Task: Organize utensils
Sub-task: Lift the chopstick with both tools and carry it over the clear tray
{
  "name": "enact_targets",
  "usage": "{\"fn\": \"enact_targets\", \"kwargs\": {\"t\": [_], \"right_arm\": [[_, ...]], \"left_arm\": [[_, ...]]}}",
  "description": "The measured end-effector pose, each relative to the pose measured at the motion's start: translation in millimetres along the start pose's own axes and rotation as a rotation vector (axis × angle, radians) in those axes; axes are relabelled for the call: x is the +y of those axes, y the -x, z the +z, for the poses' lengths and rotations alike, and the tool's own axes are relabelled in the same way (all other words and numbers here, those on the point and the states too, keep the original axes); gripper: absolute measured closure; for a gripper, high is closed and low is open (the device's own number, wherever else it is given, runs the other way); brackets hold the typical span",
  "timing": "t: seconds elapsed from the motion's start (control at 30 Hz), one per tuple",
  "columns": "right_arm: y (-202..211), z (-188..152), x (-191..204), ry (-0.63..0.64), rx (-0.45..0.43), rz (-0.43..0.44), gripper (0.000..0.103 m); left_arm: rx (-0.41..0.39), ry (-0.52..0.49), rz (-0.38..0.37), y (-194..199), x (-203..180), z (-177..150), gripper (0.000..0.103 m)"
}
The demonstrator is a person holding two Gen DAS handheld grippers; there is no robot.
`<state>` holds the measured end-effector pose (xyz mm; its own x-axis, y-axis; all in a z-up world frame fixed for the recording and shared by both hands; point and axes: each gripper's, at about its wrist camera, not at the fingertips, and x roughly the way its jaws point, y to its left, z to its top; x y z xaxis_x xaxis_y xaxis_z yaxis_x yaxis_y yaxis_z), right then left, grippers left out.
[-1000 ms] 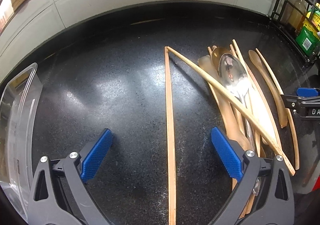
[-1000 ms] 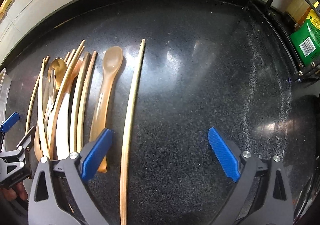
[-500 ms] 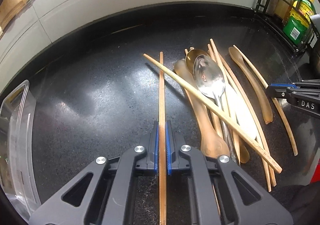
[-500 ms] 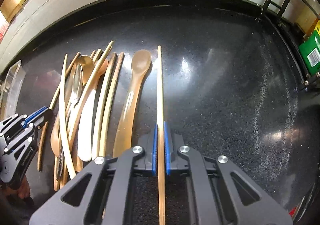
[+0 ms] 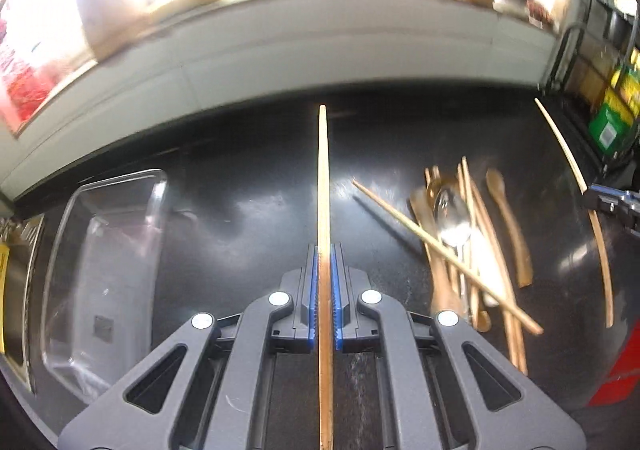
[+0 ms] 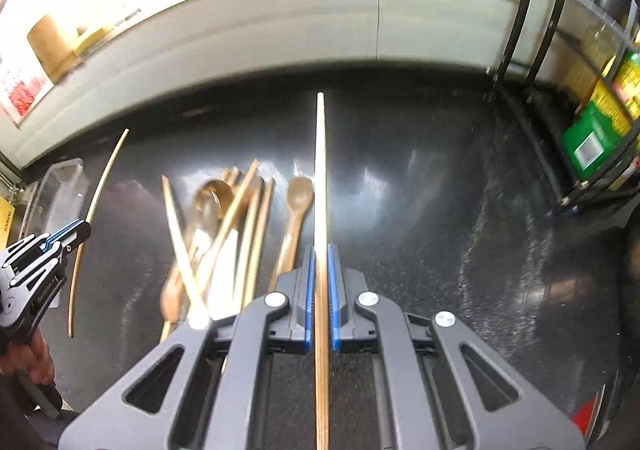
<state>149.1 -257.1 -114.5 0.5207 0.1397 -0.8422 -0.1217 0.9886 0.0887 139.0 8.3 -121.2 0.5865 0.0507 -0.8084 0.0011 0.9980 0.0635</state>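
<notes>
Left hand-held gripper (image 5: pixel 325 300) squeezing one chopstick (image 5: pixel 323 185), right hand-held gripper (image 6: pixel 319 300) squeezing another chopstick (image 6: pixel 320 177). Both pointing straight ahead at the wall (image 6: pixel 280 29). Bare black desk (image 6: pixel 440 209) on the right.

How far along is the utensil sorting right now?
Early. Nothing looks put away yet: the clear plastic container appears to hold no utensils. In hand: the left gripper is shut on one wooden chopstick, the right gripper on another chopstick, both lifted off the black counter. Left: the pile of spoons and chopsticks on the counter.
</notes>
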Motion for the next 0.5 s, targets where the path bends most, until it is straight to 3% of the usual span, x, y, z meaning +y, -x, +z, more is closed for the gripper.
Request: {"fn": "enact_targets", "kwargs": {"t": [0.23,0.5], "right_arm": [[53,0,18,-0.013,-0.065,0.045,0.096],[72,-12,62,0.010,-0.072,0.081,0.096]], "left_arm": [[-0.044,0.079,0.005,55,23,-1,0.098],[-0.053,0.127,0.016,89,54,-25,0.098]]}}
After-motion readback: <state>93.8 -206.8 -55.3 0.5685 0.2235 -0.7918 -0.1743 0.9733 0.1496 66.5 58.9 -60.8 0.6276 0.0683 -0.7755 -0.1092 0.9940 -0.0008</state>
